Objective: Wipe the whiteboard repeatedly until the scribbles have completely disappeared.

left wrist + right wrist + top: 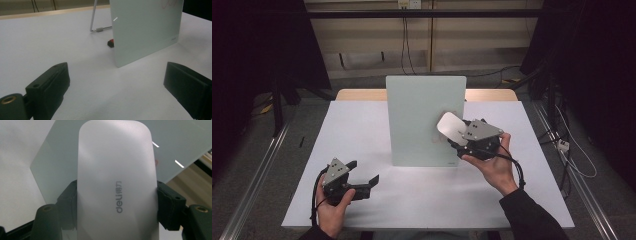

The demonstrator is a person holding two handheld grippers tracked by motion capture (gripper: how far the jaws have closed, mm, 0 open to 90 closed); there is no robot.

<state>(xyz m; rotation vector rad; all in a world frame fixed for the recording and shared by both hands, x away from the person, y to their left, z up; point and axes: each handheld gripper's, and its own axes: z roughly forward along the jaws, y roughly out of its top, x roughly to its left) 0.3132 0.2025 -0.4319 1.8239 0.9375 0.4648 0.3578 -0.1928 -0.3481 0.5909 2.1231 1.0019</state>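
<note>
Here, in the high view, a white eraser [450, 128] is clamped in the right gripper [462, 136] and pressed against the upright glass board [422, 115], so wiping seems under way. In the left gripper view, the left gripper [117, 85] is held apart over the worktop [50, 42]. In the right gripper view, the eraser is seen gripped by its sides; a steady sweep across the remaining red marks is likely called for next.

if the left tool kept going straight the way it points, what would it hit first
Probably the standing glass board: the left tool, jaws open, points at its lower corner across bare table. Depth is unclear.
</note>
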